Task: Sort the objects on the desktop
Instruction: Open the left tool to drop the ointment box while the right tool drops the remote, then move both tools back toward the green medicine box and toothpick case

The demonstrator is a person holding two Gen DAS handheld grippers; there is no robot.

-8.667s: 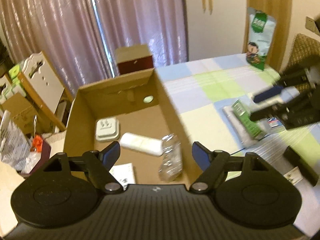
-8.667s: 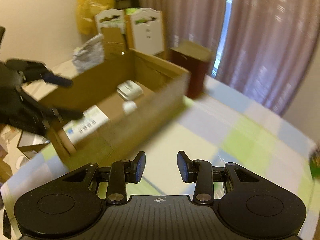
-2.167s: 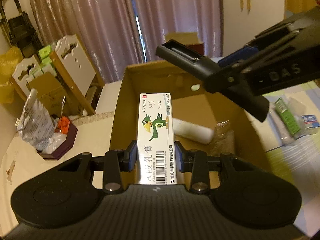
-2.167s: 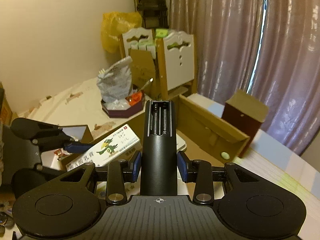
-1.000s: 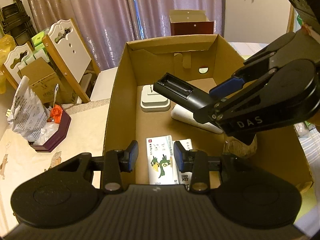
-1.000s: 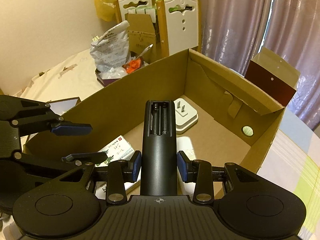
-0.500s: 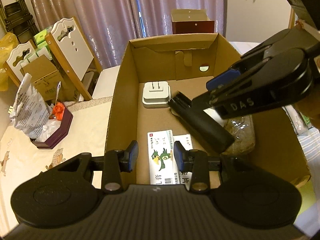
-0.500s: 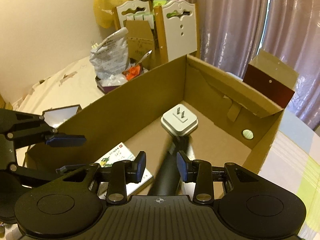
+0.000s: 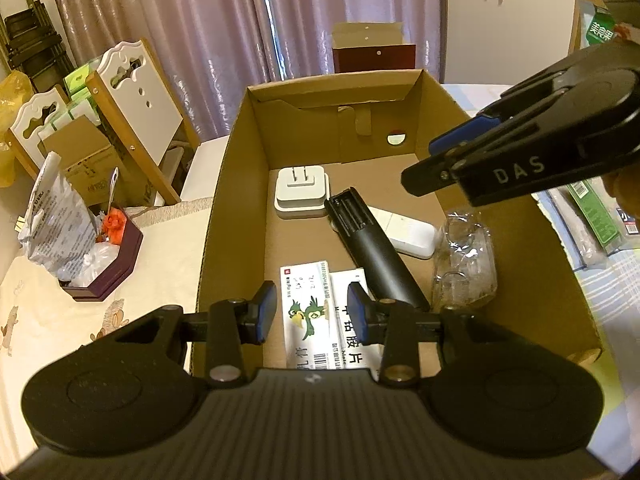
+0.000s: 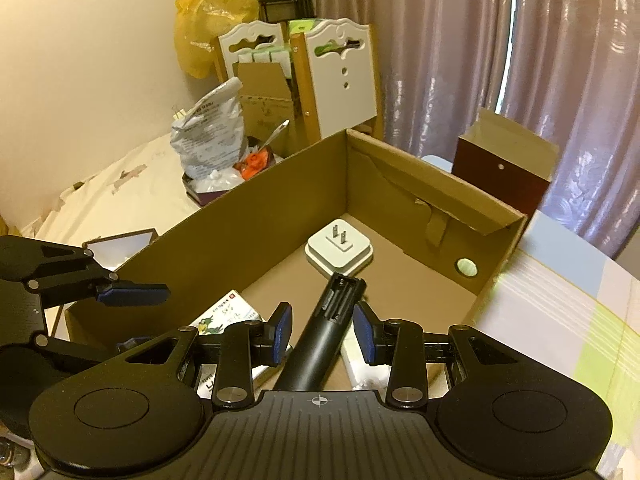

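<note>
Inside the open brown cardboard box [image 9: 236,216] several things already lie on the floor: a black plastic remote control with its battery bay uncovered [image 9: 372,248], resting slantwise with its far end just beside a white square plug adapter, prongs up [image 9: 302,192]; a white oblong block [image 9: 408,232] partly under the remote; a crumpled clear plastic bottle [image 9: 466,256] by the right wall; and two flat white medicine cartons, one printed with a green parrot [image 9: 306,312], near the front wall. The left gripper [image 9: 312,316] hovers above those cartons with its jaws parted and nothing between them; the right gripper [image 10: 322,334] hangs over the remote, jaws likewise spread and clear of it, so both tongs are empty. Going by this, much of the sorting looks done, though a green packet and some wrapped items [image 9: 596,216] remain outside on the checked tablecloth [image 10: 560,312] to the right, and I judge those are what is left. Around the box stand a dark red carton [image 9: 374,54], white-and-wood chair backs [image 10: 332,68] and a crinkled silver bag [image 9: 52,208]; the box's tall walls and the two grippers' closeness to each other are the main hindrances
</note>
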